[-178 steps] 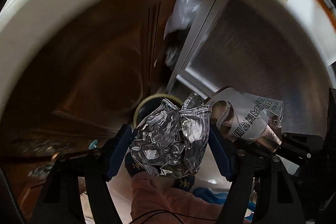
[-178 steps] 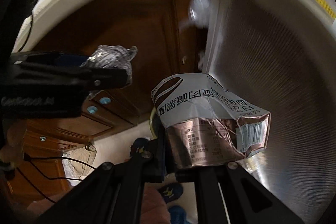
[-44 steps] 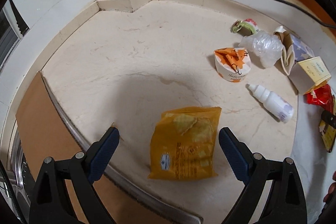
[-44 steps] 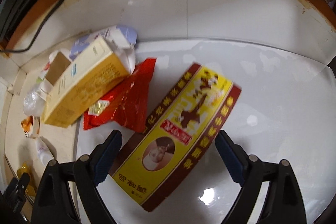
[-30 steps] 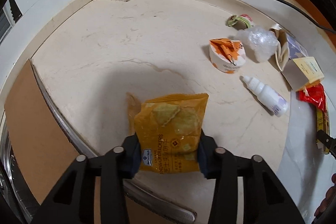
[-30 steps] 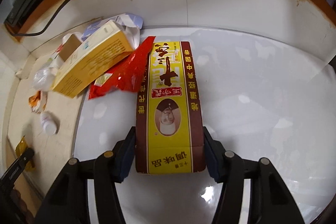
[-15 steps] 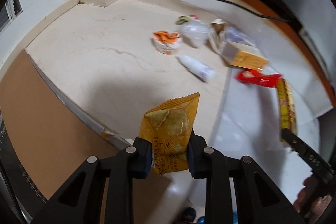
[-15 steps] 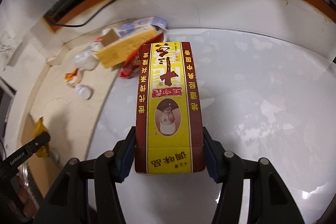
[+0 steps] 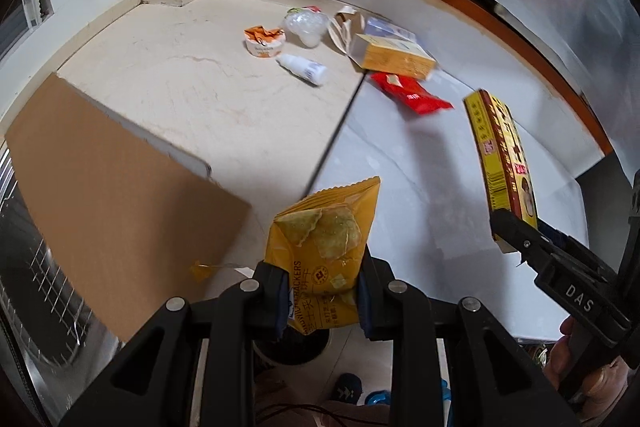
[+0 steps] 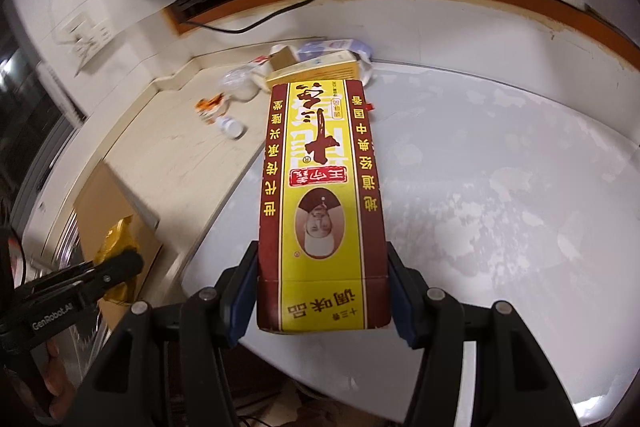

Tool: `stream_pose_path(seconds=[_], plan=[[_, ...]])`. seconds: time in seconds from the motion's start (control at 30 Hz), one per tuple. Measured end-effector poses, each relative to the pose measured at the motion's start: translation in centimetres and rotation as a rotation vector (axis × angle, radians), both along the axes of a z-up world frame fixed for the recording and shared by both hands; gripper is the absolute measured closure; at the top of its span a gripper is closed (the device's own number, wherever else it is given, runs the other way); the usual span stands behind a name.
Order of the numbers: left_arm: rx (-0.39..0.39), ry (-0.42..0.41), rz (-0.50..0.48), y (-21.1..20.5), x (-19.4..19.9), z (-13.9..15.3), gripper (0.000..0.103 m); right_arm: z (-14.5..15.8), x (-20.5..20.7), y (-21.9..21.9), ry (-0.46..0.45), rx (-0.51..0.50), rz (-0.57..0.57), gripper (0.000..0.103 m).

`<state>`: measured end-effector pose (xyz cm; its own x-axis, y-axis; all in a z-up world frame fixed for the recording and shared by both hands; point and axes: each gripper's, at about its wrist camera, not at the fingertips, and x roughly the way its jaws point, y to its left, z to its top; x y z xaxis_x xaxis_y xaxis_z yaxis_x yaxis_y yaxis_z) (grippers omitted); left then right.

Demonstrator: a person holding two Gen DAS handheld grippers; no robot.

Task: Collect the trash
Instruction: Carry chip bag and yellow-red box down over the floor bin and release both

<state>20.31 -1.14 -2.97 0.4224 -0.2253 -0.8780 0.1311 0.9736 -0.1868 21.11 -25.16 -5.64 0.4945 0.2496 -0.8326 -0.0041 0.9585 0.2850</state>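
Note:
My left gripper (image 9: 323,301) is shut on a yellow cracker packet (image 9: 326,255), held up off the counter near its front edge. My right gripper (image 10: 323,297) is shut on a tall yellow and maroon seasoning box (image 10: 323,195), also lifted clear of the white counter (image 10: 500,187). In the left wrist view the same box (image 9: 502,163) hangs at the right in the other gripper. In the right wrist view the cracker packet (image 10: 116,247) shows at the lower left.
More trash lies at the back of the counter: an orange-lidded cup (image 9: 264,42), a small white bottle (image 9: 304,68), a crumpled clear bag (image 9: 305,25), a yellow carton (image 9: 394,57), a red wrapper (image 9: 410,94). A brown board (image 9: 108,195) lies left, over a sink.
Both grippers closed on their items, lifted them off the counter and pulled back toward the front edge. The counter's trash now looks smaller and farther away.

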Motion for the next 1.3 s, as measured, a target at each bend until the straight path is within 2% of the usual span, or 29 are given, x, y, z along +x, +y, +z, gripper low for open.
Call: stream_pose_path(seconds=[0.4, 0.63, 0.93, 1.3], plan=[[0.010, -0.052, 0.054, -2.4, -8.5, 1.6, 0.078, 1.9, -7.2, 1.2, -0.058, -0.032, 0.201, 0.046], [-0.002, -0.032, 0.130, -2.7, -13.4, -0.6, 0.078, 1.1, -11.2, 1.9, -0.064, -0.079, 0.340, 0.046], [0.055, 0.074, 0.171, -3.3, -16.7, -6.3, 0.078, -3.3, -14.7, 3.3, 0.011, -0.099, 0.467, 0.046], [0.105, 0.211, 0.202, -2.1, -17.6, -15.3, 0.078, -13.3, -16.7, 5.6, 0.188, -0.091, 0.530, 0.046]])
